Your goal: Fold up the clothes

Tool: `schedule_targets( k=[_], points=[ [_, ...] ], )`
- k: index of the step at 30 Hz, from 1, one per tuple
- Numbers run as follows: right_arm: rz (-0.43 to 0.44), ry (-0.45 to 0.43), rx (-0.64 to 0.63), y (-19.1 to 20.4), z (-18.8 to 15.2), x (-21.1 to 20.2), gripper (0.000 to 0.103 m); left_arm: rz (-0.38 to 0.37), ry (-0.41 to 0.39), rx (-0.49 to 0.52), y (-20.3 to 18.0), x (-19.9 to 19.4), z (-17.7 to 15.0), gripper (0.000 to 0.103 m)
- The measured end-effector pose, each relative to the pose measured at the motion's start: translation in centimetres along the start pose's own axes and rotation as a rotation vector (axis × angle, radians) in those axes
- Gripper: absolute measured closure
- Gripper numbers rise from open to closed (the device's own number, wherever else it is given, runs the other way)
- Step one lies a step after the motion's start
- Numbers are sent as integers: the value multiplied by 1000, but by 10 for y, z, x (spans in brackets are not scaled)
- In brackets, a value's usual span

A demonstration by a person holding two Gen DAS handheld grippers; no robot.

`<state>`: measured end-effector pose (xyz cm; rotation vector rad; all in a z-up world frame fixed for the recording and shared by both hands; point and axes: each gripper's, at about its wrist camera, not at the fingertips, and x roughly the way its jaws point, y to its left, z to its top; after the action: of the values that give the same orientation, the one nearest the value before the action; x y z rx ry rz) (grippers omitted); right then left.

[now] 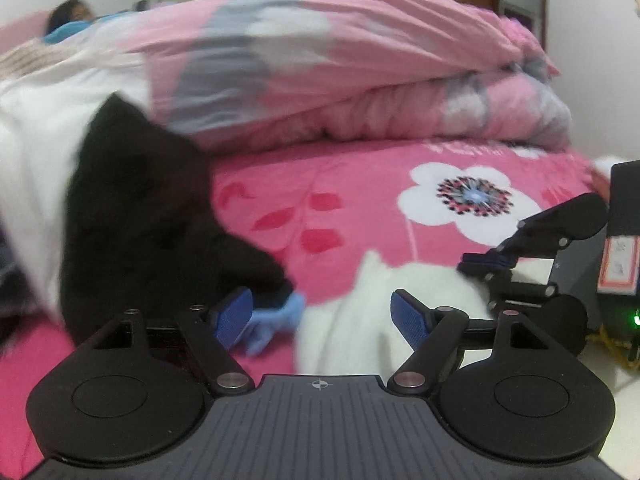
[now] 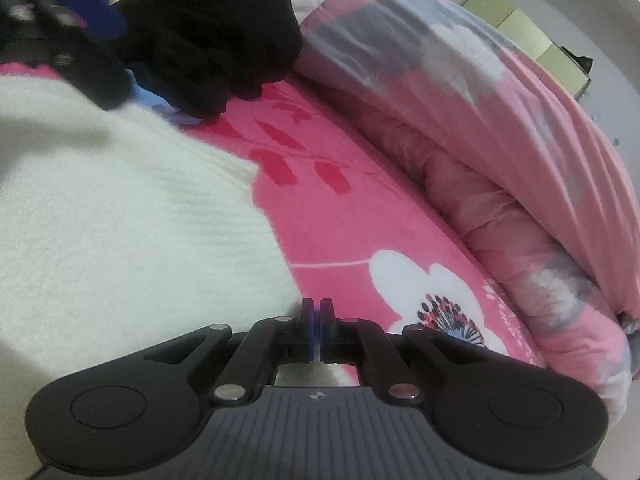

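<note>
A fluffy white sweater lies on the pink flowered bed sheet. My left gripper stands open low over the sweater's edge, which lies between its blue pads without being pressed. A small light-blue cloth lies by its left pad, and a black garment is heaped behind it. My right gripper is shut with nothing showing between the pads, right beside the sweater's hem. In the left wrist view the right gripper sits at the sweater's right side.
A rolled pink, grey and white duvet runs along the back of the bed. A white cloth lies behind the black garment. A person lies at the far left. A white floor shows at the lower right.
</note>
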<state>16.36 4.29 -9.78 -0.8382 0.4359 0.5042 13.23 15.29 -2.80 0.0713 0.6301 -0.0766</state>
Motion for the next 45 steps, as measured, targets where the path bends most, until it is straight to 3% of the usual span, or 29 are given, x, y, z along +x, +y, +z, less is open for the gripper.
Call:
schedule_targets(
  k=[4, 9, 11, 13, 18, 20, 23, 27, 35, 36, 39, 42, 45],
  points=[
    [3, -7, 7, -1, 0, 2, 102, 13, 91, 67, -8, 35, 5, 26],
    [68, -4, 108, -20, -2, 3, 98, -2, 99, -4, 1, 42, -3, 25],
    [77, -6, 232, -48, -7, 0, 79, 3, 96, 0, 0, 41, -4, 25],
    [82, -8, 351, -76, -13, -2, 76, 4, 95, 2, 0, 41, -4, 25],
    [-89, 15, 433, -139, -48, -39, 76, -4, 92, -7, 2, 42, -4, 25],
    [-103, 29, 419, -151, -62, -59, 76, -8, 87, -13, 3, 42, -5, 25],
    [-20, 24, 362, -149, -80, -83, 76, -8, 84, -12, 3, 42, -6, 25],
    [138, 0, 177, -118, -83, -93, 76, -1, 85, -2, 1, 42, -5, 24],
    [262, 84, -46, -87, -76, -59, 77, 3, 80, 1, 1, 42, -7, 24],
    [266, 88, -63, -84, -76, -58, 79, 3, 79, 1, 1, 42, -7, 24],
    [256, 87, -104, -75, -76, -59, 99, 3, 77, 0, 1, 42, -7, 24],
    [192, 72, -171, -61, -78, -64, 101, 4, 73, 0, 1, 43, -7, 24],
    [113, 73, -152, -57, -83, -57, 101, 8, 71, 2, 0, 43, -7, 24]
  ],
)
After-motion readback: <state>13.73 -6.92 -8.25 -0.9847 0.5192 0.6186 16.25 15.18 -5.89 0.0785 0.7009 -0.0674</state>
